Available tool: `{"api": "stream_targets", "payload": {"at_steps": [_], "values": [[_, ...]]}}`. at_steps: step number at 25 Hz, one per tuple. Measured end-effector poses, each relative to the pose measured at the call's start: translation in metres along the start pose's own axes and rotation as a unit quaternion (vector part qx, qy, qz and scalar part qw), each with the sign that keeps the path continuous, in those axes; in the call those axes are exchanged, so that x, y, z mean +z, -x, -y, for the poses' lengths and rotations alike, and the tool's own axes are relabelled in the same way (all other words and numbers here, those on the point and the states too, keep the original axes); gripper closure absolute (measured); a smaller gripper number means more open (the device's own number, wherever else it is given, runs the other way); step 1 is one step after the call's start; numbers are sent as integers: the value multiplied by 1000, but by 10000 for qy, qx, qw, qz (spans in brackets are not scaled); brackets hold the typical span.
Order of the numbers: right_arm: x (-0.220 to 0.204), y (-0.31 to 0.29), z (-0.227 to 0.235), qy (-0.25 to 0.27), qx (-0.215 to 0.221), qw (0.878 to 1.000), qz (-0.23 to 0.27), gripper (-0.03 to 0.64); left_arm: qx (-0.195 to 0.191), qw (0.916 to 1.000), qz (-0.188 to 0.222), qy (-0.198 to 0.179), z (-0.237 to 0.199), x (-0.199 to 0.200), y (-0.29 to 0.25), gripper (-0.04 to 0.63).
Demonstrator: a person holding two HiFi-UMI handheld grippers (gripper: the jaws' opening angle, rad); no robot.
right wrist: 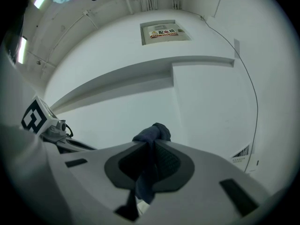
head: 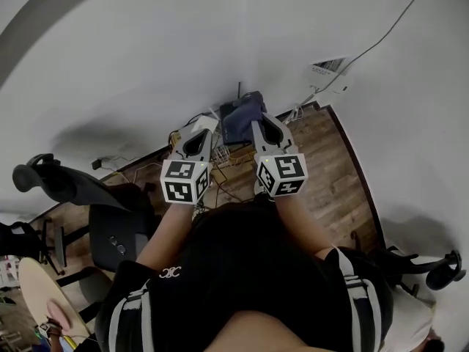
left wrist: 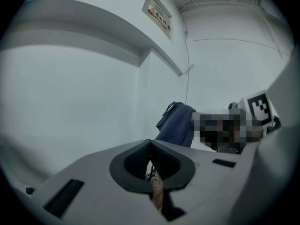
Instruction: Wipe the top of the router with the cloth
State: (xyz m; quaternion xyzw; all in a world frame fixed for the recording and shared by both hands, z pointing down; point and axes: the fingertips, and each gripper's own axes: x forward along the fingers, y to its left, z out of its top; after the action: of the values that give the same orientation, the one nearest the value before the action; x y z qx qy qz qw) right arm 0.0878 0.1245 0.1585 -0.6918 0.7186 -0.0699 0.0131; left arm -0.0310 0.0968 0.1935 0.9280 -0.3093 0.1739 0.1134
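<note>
Indoors, a white wall (head: 220,42) fills most of the head view, with a strip of wooden floor (head: 330,167) below it and a black office chair (head: 110,226) off to my left. I hold both grippers side by side, pointed at the foot of the wall. My right gripper (right wrist: 152,143) is clamped on the dark blue cloth (right wrist: 151,134), which bunches above the jaw tips and hangs down between the pads. My left gripper (left wrist: 150,143) has its jaws brought together with nothing between them, and the cloth (left wrist: 178,123) shows just to its right. From the head view, the cloth (head: 245,112) sits between the two gripper tips, near the wall. A thin dark rod rises just above it; the router's body cannot be made out. A tangle of wires (head: 223,163) lies on the floor under the grippers. A small sign (right wrist: 161,32) is fixed high on the wall.
</note>
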Motion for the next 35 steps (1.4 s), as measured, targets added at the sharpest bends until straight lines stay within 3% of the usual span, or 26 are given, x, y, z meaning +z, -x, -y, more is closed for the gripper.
{"api": "stream_targets", "payload": {"at_steps": [11,20,26,35], "values": [[3,-76,70,66,603,9975,-372,597,561,9976,-156,385,-18,28,-87,597],[-12,-125,119,51,1148,9898,-841,597,1199,9888,-278,841,-36,35,-140,597],[-34,-153,121,164,1517,9813,-1175,597,1349,9838,-497,1072,-38,17,-158,597],[-91,-170,102,176,1536,9702,-1866,596,1379,9785,-827,1293,-72,-25,-157,597]]}}
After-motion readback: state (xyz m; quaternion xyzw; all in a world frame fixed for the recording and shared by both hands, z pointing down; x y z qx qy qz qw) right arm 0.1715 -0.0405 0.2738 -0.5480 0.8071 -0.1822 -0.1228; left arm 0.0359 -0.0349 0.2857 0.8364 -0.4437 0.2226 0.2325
